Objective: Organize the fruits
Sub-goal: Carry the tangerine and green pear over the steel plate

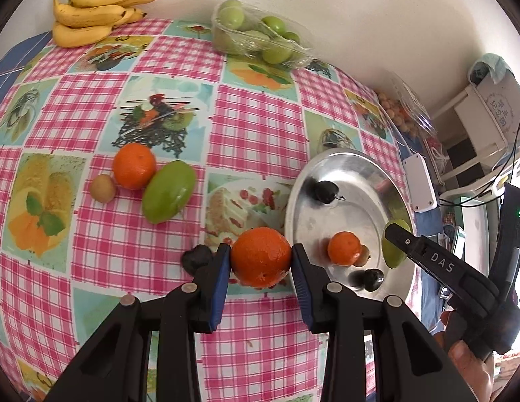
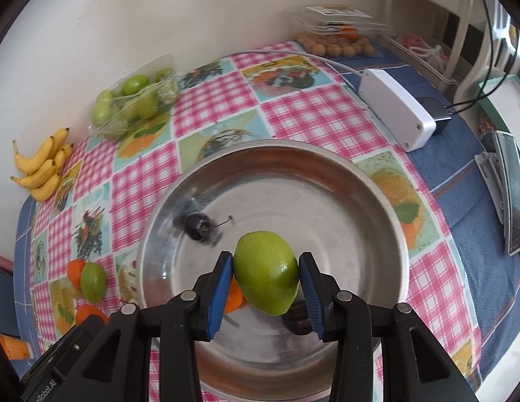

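Note:
My left gripper (image 1: 261, 258) is shut on an orange (image 1: 261, 261) just left of the steel bowl (image 1: 340, 171). My right gripper (image 2: 266, 269) is shut on a green mango (image 2: 266, 271) over the steel bowl (image 2: 327, 181); it shows in the left wrist view (image 1: 395, 244) too. In the bowl lie a small orange (image 1: 344, 248), a dark cherry (image 1: 326, 191), another dark fruit (image 1: 372, 279) and a small brownish fruit (image 1: 363, 256). On the cloth lie an orange (image 1: 134, 165), a green mango (image 1: 168, 191), a kiwi (image 1: 103, 188) and a dark fruit (image 1: 196, 258).
Bananas (image 1: 92, 10) and a tray of green fruit (image 1: 256, 33) stand at the table's far edge by the wall. A white box (image 2: 395, 109) with a cable and a pack of small round fruit (image 2: 340, 47) lie beyond the bowl. A chair stands on the right.

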Motion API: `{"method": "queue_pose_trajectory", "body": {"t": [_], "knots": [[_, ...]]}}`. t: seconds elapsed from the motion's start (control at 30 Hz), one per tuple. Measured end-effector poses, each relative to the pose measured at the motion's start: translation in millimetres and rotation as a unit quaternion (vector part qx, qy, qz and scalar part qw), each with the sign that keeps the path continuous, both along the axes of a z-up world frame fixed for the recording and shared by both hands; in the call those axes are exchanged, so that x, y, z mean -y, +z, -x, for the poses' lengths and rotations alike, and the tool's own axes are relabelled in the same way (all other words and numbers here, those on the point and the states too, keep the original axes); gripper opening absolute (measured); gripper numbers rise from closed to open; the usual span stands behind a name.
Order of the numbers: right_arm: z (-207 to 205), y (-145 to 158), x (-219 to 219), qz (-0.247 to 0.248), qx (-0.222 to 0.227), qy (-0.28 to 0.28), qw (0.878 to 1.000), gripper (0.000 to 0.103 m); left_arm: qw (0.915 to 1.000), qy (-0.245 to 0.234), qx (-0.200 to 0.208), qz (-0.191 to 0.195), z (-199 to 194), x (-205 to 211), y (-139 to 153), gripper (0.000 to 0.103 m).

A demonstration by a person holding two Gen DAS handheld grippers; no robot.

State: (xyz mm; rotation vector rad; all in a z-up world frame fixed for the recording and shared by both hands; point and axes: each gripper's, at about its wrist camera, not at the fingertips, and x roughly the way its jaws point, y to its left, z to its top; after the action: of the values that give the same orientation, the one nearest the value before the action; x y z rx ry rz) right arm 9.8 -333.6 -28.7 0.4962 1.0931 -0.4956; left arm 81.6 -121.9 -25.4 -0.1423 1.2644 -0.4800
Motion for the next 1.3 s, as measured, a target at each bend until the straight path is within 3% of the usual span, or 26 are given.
{"method": "queue_pose_trajectory", "body": {"t": [0.53, 1.3], "knots": [[6.2, -23.8, 27.4, -0.009, -0.007, -0.038, 0.999, 0.043, 0.9979, -0.055, 0.029, -0.018, -4.6, 59.8, -8.8, 0.038], [7.3, -27.8, 28.6, -0.014, -0.006, -0.053, 0.998, 0.043, 0.9956, -0.087, 0.028, -0.019, -4.9, 85.5, -27.6, 0.038]]}}
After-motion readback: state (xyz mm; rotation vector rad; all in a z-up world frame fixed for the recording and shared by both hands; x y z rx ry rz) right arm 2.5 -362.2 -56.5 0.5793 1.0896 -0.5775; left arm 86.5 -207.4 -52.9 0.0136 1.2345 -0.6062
